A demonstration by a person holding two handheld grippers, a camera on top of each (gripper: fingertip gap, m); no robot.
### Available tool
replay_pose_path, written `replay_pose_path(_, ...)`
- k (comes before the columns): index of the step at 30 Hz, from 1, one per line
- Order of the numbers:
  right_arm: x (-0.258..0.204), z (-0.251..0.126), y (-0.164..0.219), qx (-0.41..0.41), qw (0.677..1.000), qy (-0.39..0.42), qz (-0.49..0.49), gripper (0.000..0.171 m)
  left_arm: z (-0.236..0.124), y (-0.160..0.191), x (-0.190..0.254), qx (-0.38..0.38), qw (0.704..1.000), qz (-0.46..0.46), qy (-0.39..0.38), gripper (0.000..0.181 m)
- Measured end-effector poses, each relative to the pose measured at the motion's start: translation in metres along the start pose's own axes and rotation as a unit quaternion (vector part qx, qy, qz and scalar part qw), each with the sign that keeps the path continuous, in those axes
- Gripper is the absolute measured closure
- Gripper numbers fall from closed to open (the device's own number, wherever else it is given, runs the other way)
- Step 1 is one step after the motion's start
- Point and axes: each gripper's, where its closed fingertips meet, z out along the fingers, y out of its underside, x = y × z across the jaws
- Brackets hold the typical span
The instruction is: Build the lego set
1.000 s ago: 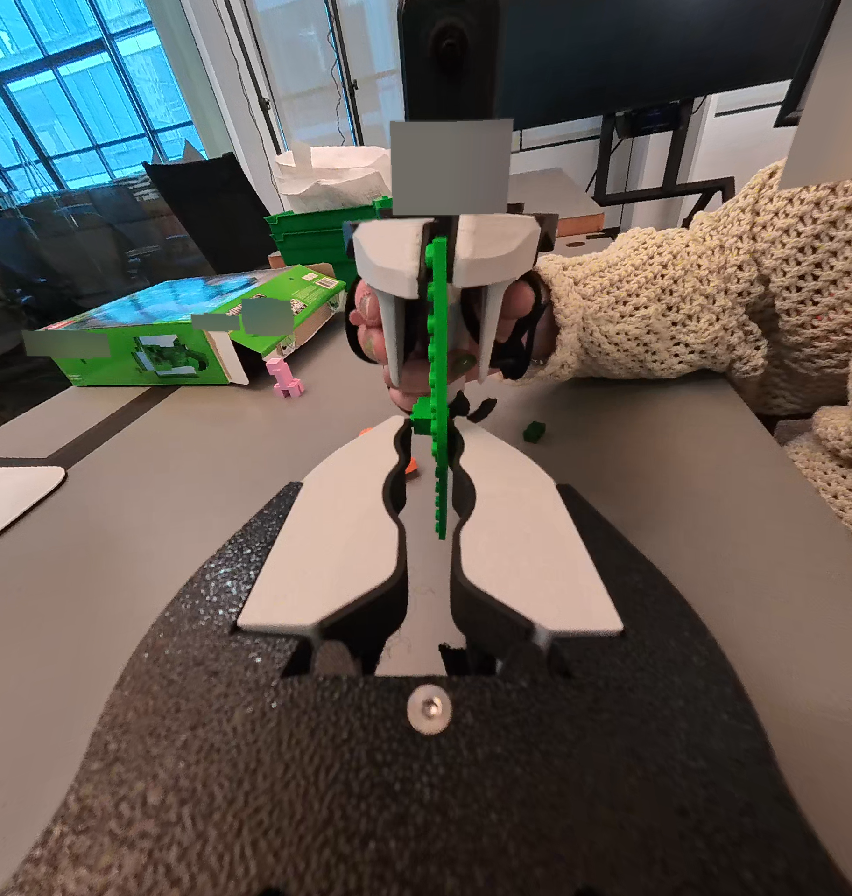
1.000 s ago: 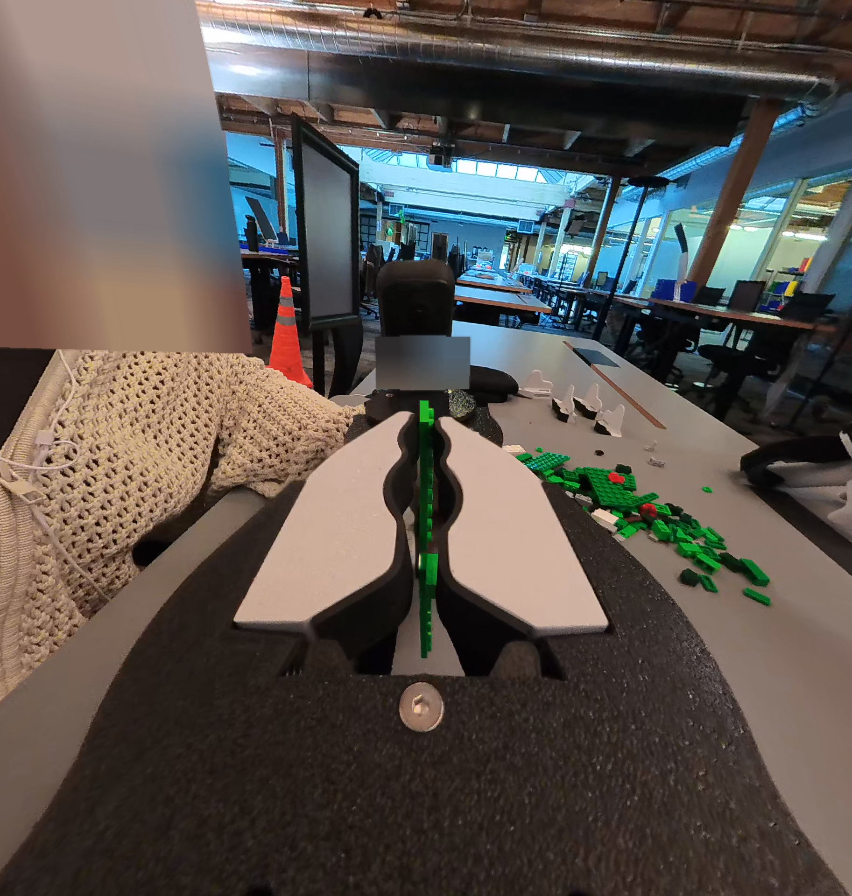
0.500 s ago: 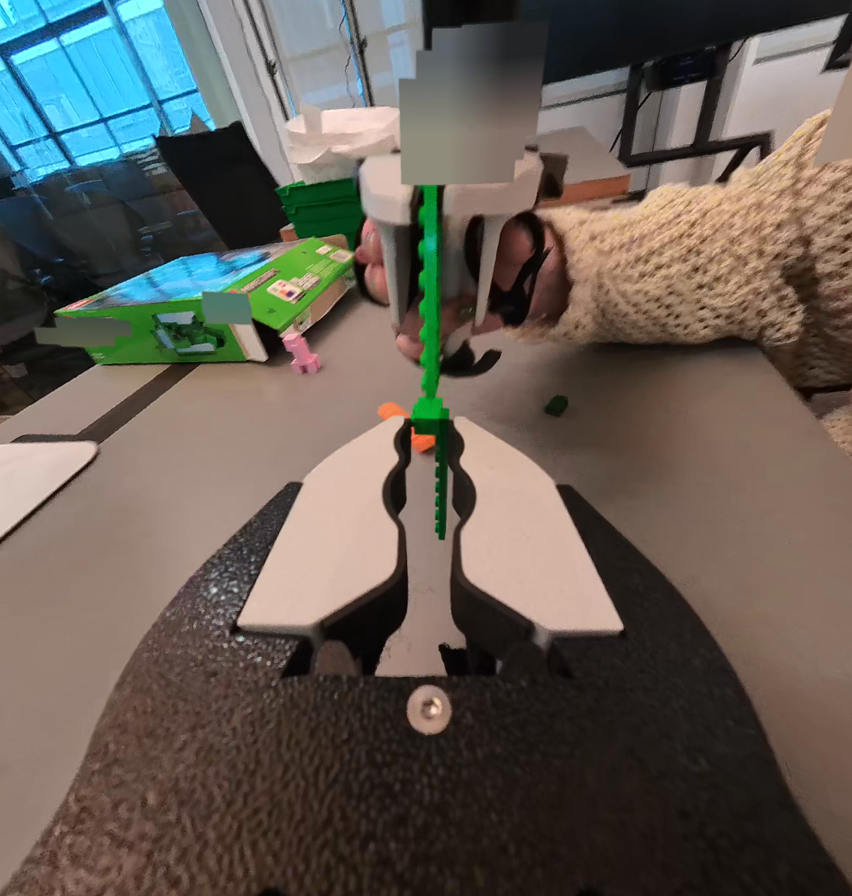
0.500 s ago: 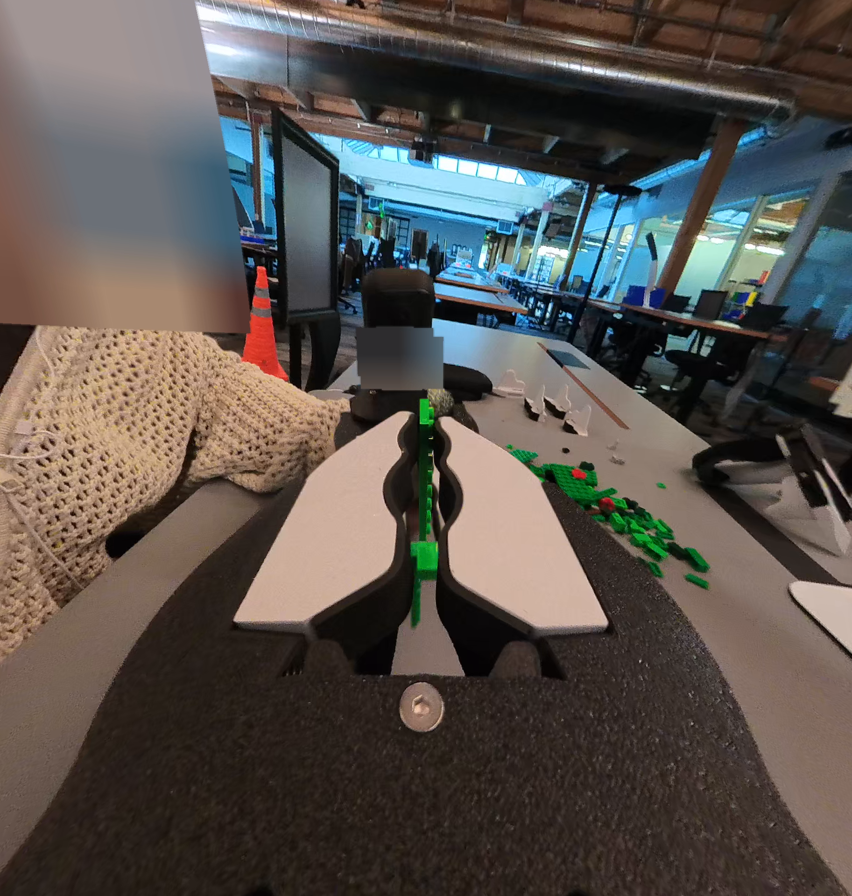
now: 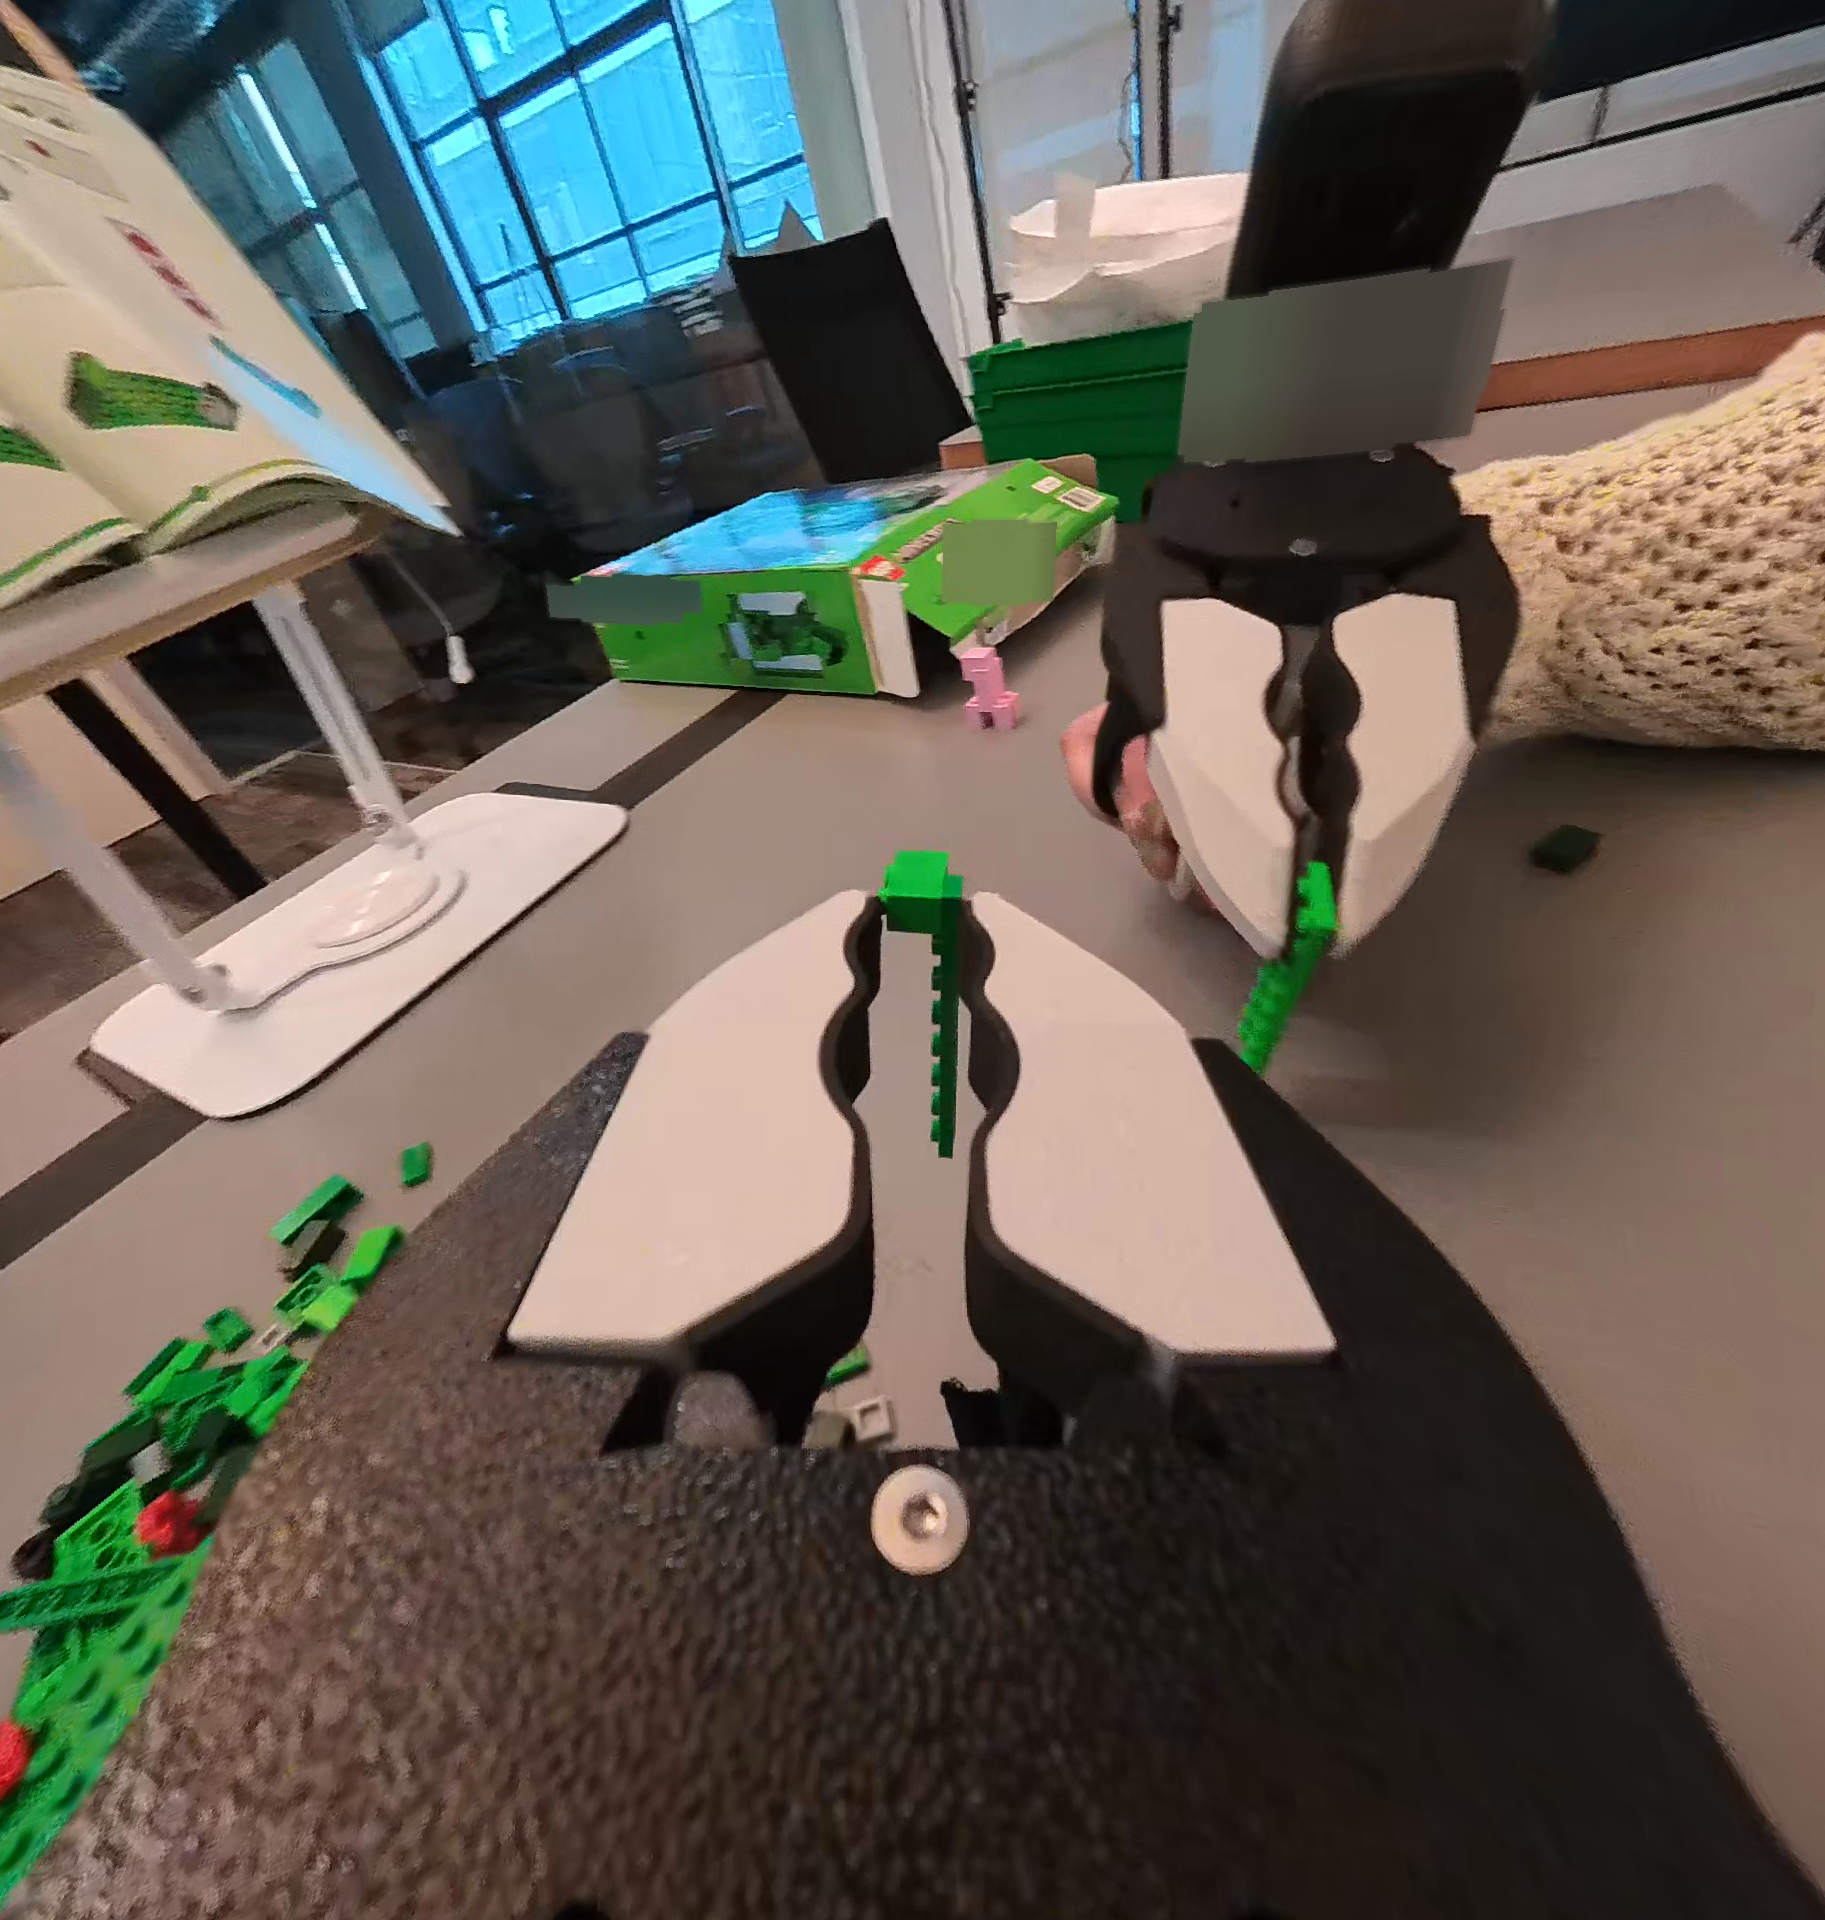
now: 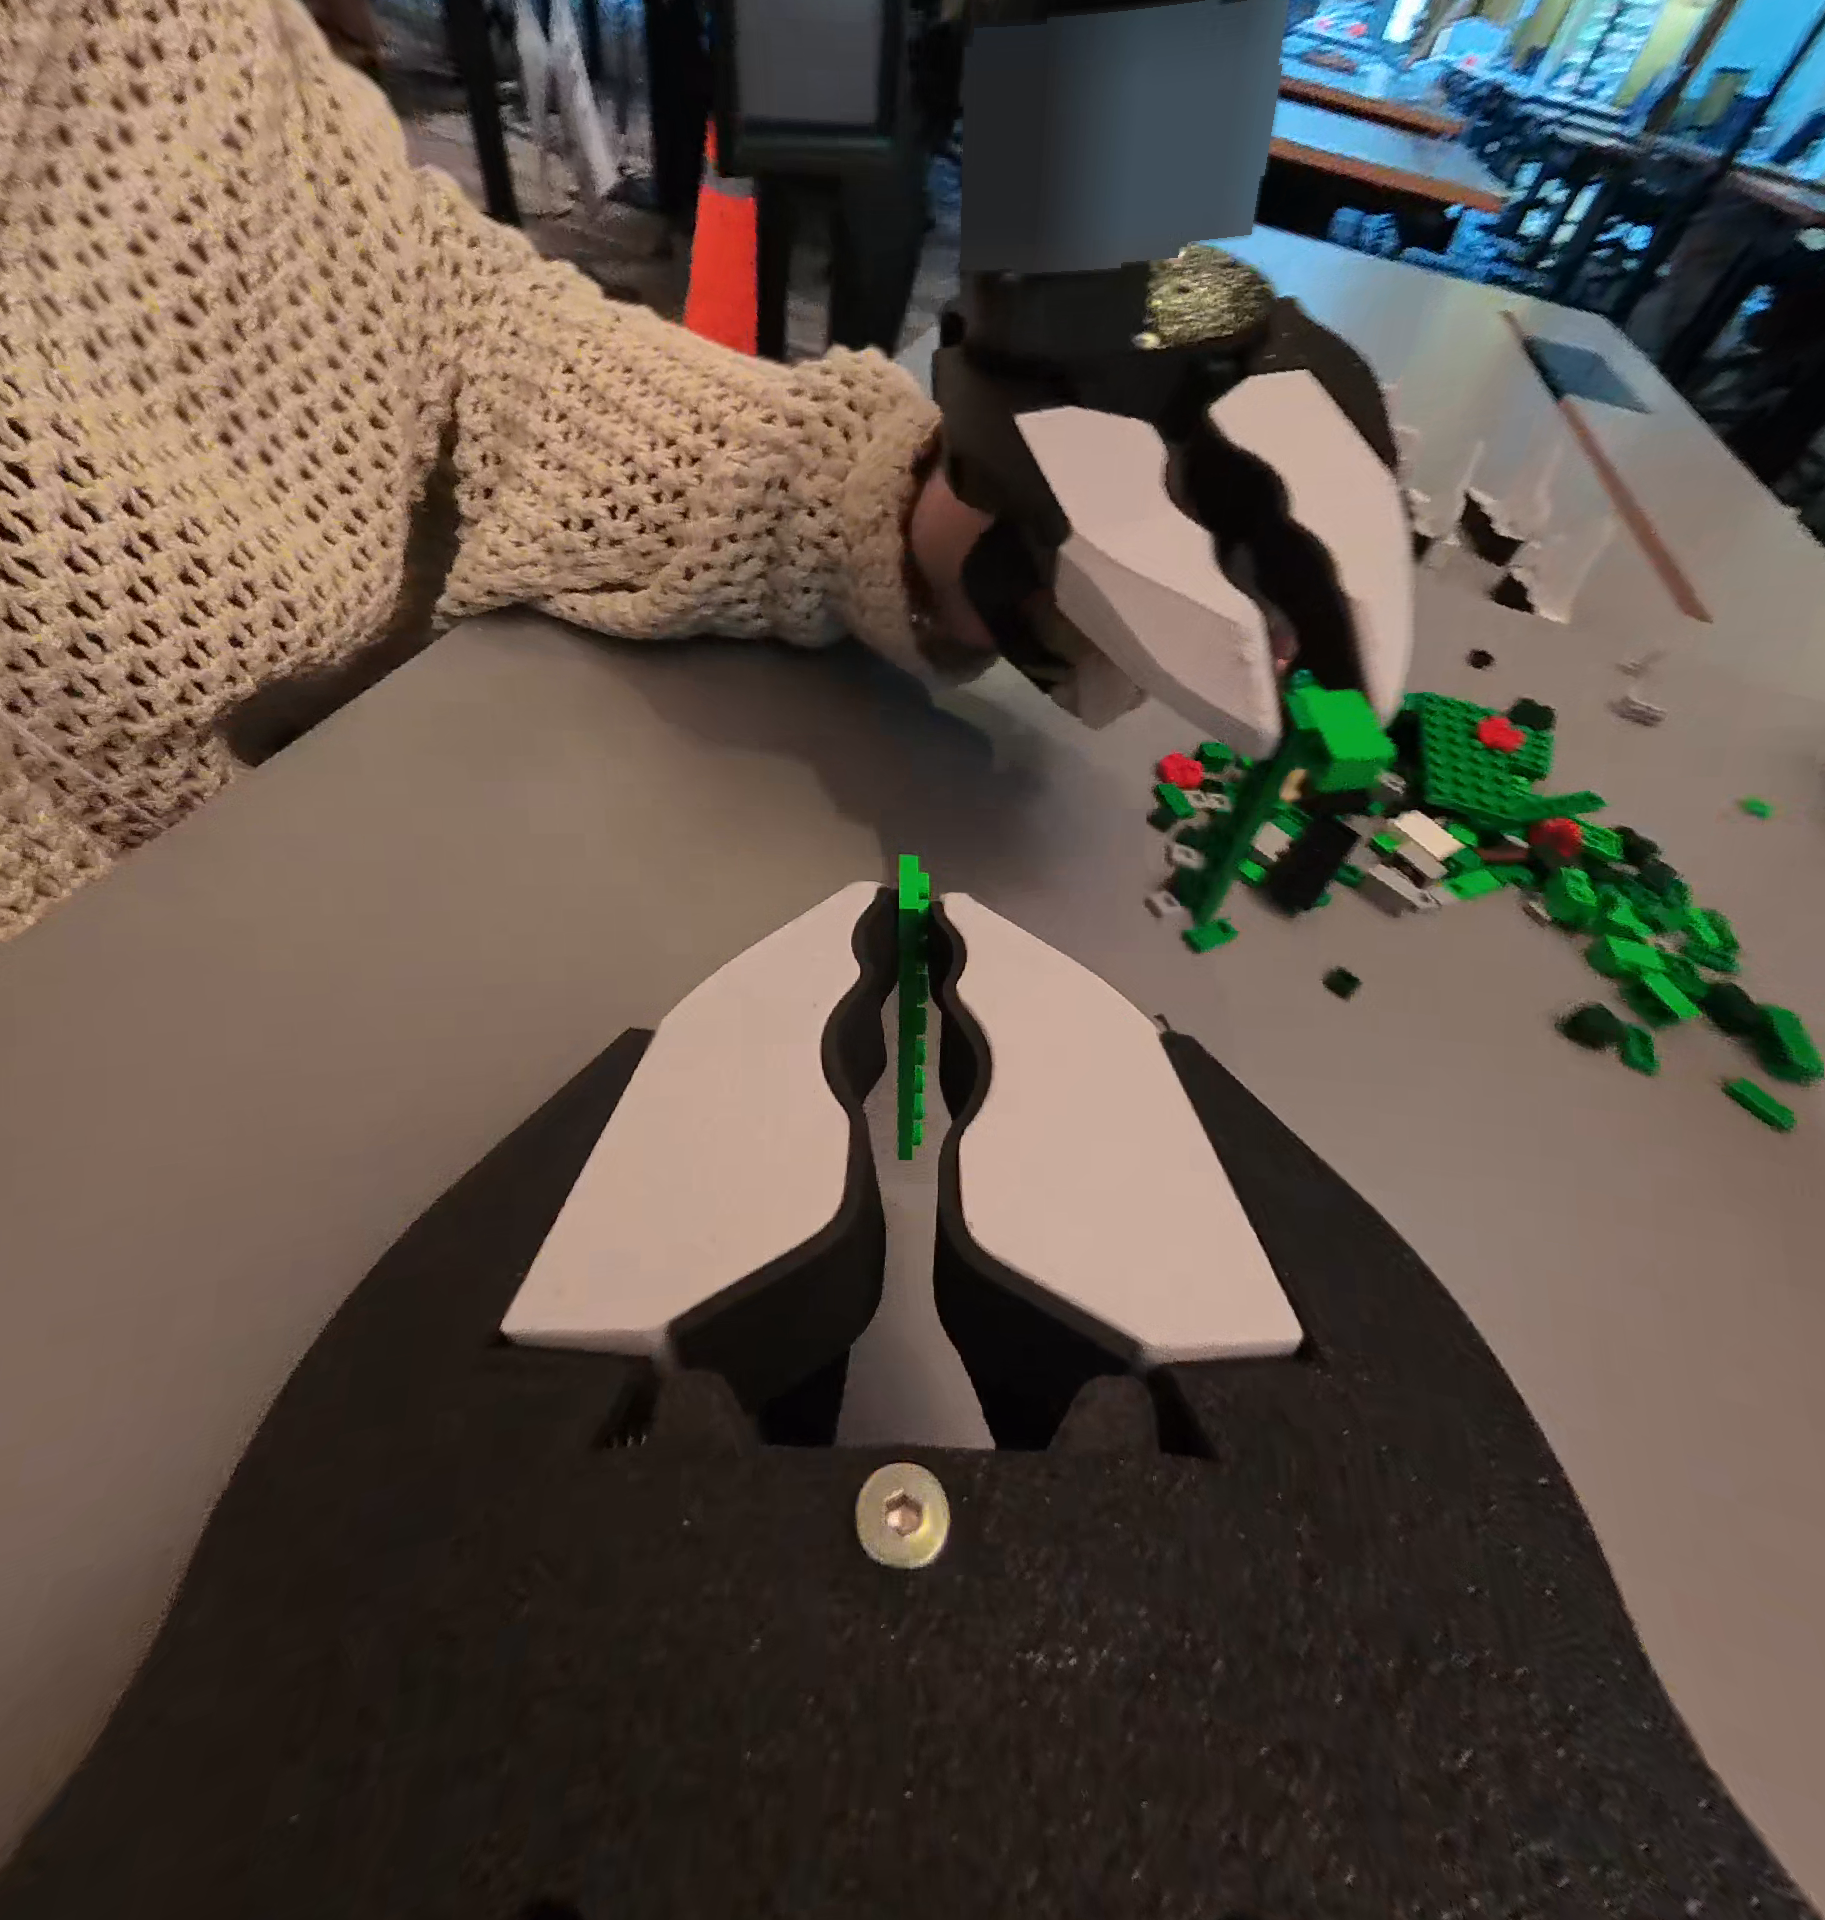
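My left gripper is shut on a long green lego plate, held edge-on, with a small bright green brick on its far end. My right gripper is shut on a second long green plate, also edge-on. The two plates are apart. In the left wrist view the right gripper hangs tilted at the right, its plate pointing down at the table. In the right wrist view the left gripper hangs above the pile of loose bricks.
An open green lego box and a pink figure lie at the far side. An instruction booklet sits on a white stand at the left. One dark green brick lies alone. An orange cone stands beyond the table. About 8 cm separates my left fingertips from my right.
The grippers faced each other with their plates end to end. They have now drawn apart and tilted down, each keeping a plate; the left one has swung over the brick pile.
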Motion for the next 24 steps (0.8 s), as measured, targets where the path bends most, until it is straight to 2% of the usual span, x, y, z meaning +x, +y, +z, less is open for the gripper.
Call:
replay_pose_path(5,0.002,0.027,-0.022,0.027,0.998,-0.045,-0.036,0.167,-0.012,0.005,-0.024,-0.006,0.999,-0.005,-0.041,0.168)
replay_pose_path(9,0.014,0.004,-0.087,0.182,0.982,-0.03,-0.048,0.167,-0.014,0.021,-0.026,-0.04,0.999,-0.021,-0.02,0.168)
replay_pose_path(11,0.033,-0.01,-0.106,0.23,0.971,0.023,-0.058,0.167,-0.01,0.028,-0.016,-0.054,0.998,-0.026,0.013,0.168)
replay_pose_path(13,0.045,-0.01,-0.103,0.214,0.973,0.049,-0.065,0.167,-0.006,0.027,-0.001,-0.048,0.997,-0.02,0.052,0.168)
replay_pose_path(16,0.045,-0.003,-0.094,0.202,0.977,0.045,-0.058,0.167,-0.002,0.021,0.012,-0.036,0.996,-0.021,0.078,0.168)
replay_pose_path(24,0.04,0.007,-0.079,0.184,0.982,0.027,-0.037,0.167,0.002,0.01,0.026,-0.01,0.994,-0.023,0.102,0.168)
